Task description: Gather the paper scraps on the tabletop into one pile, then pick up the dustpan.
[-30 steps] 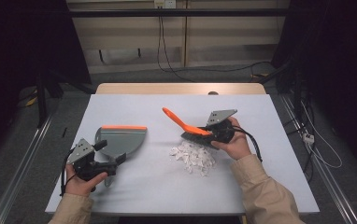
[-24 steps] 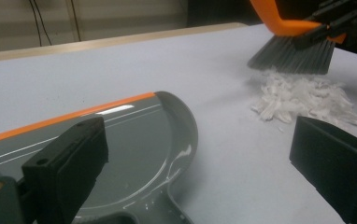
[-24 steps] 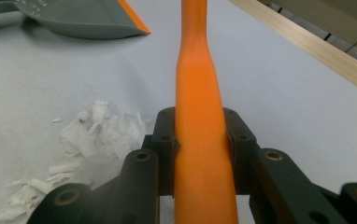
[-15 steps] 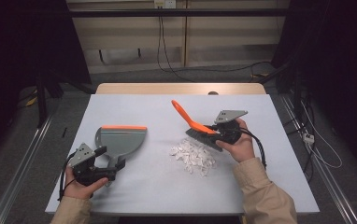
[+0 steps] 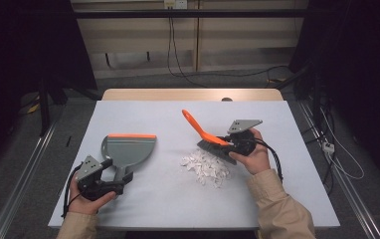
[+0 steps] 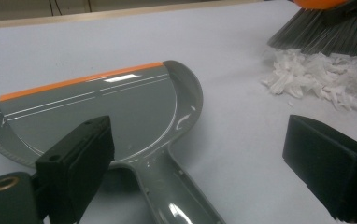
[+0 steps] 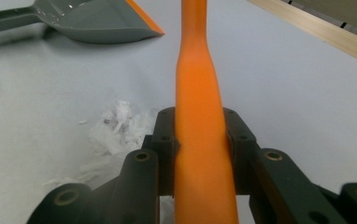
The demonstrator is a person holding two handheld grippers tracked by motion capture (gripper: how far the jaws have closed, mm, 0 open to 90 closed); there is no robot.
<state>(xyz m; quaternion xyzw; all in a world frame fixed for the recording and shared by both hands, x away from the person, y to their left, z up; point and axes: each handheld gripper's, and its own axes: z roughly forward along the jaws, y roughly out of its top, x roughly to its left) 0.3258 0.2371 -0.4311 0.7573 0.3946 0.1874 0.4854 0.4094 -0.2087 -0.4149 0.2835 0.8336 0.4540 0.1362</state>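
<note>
A grey dustpan [image 5: 128,148] with an orange lip lies flat on the left of the table, handle toward the person. My left gripper [image 5: 118,183] sits at that handle. In the left gripper view the handle [image 6: 176,200] lies between the wide pads [image 6: 81,158] untouched; the jaws have just been closing a little around it, and the left gripper [image 6: 200,172] is open. My right gripper [image 5: 229,144] is shut on the orange brush [image 5: 200,130], its bristles just behind a pile of white paper scraps [image 5: 205,167]. In the right gripper view the right gripper [image 7: 200,140] clamps the brush handle [image 7: 197,93].
The pale table top [image 5: 153,112] has a wooden strip [image 5: 193,94] along its far edge. Bare surface stretches between the dustpan and the scraps [image 6: 317,77]. Cables [image 5: 327,149] trail on the floor to the right, and dark curtains stand on both sides.
The brush has shifted a little to the right, its handle tipping more upright. The left gripper has drawn slightly toward the front edge, still at the dustpan's handle.
</note>
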